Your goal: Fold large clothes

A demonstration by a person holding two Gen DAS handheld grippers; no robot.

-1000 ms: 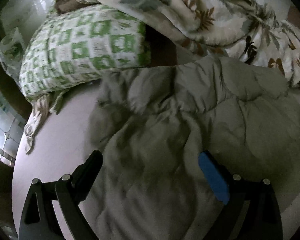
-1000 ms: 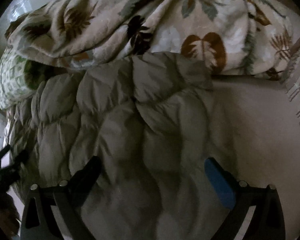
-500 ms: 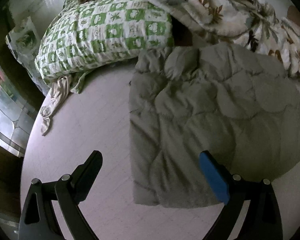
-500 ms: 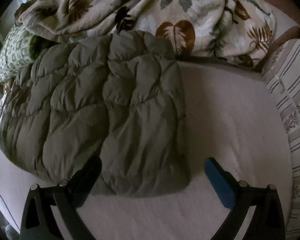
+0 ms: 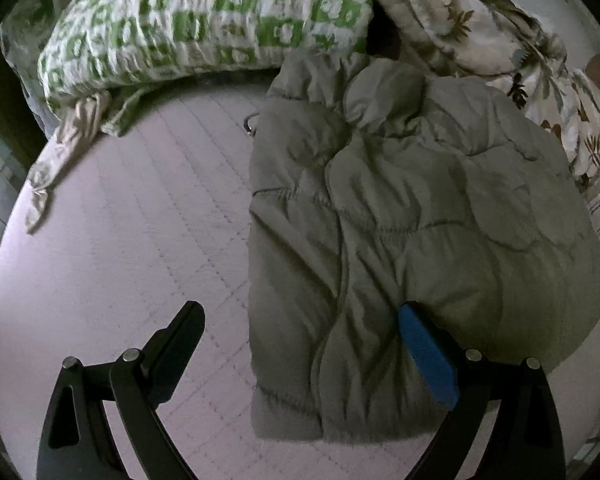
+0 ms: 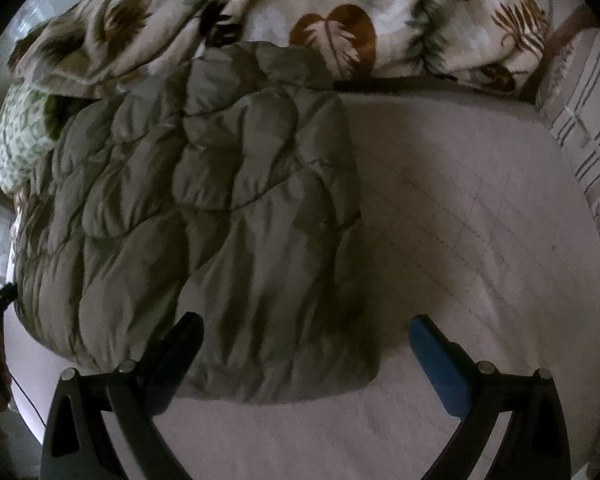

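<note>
The left hand-held gripper (image 5: 300,320) is held above the bed (image 5: 112,240), looking down and forward along its two fingers, which stand wide apart with nothing between them; its black finger shows over bare mattress and its blue-padded finger over the near part of the quilted jacket (image 5: 412,232). The right hand-held gripper (image 6: 306,332) has a similar downward-forward pose, its fingers also spread wide and holding nothing, straddling the jacket's near right corner, black finger over the fabric and blue one over the bare bed (image 6: 480,208). The quilted jacket (image 6: 204,208), a puffy grey-olive garment, lies folded into a thick, roughly rectangular bundle flat on the bed. Its long axis runs from the near edge, close to both grippers, away toward the head of the bed. In the left wrist view its left side forms a fairly straight edge running near to far. Its far end reaches the green-and-white pillow (image 5: 204,20) and tucks against the leaf-print blanket (image 6: 300,12), which is heaped across the back. A striped cushion (image 6: 584,148) sits at the right edge of the bed, apart from the jacket.
</note>
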